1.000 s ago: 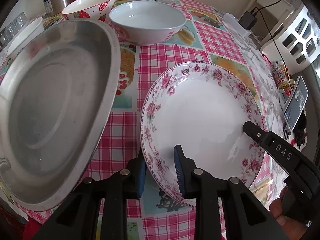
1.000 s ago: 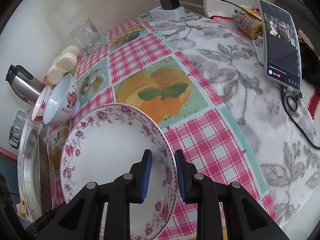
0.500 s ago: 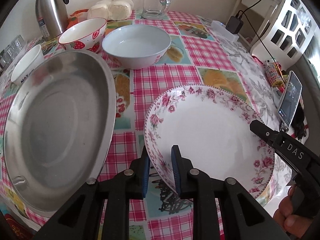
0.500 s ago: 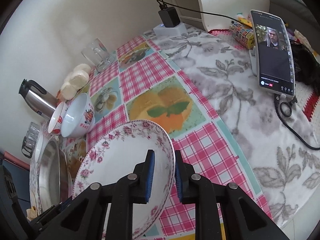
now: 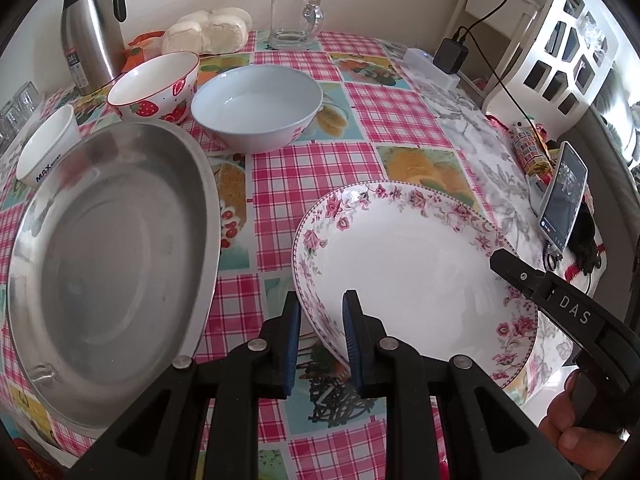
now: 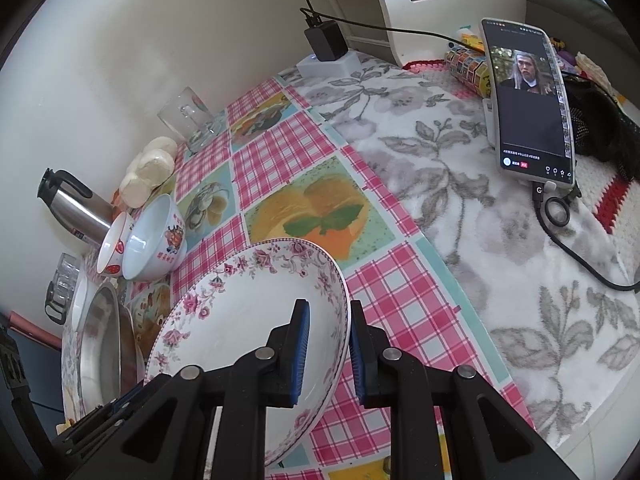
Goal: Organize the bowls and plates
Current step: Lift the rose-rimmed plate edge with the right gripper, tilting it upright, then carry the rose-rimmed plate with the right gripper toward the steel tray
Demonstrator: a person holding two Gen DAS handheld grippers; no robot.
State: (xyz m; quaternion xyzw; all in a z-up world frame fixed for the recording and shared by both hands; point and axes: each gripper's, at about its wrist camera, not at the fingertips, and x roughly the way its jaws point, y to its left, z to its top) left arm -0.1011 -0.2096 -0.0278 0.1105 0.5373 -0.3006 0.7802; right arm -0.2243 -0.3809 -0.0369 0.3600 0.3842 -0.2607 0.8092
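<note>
A white plate with a pink floral rim hangs tilted a little above the checked tablecloth. My left gripper is shut on its near left rim. My right gripper is shut on the opposite rim of the same plate; one of its black fingers shows over the plate's right edge in the left wrist view. To the left lies a large steel tray. Behind stand a pale blue bowl, a strawberry bowl and a small white bowl.
A steel thermos, buns and a glass mug line the wall. A propped phone with its cable, a charger and a white rack stand on the grey floral cloth at right. A hand holds the right gripper.
Both grippers have tightened on the plate's rim and risen, and the plate has come up off the tablecloth. The tray and bowls have stayed where they were.
</note>
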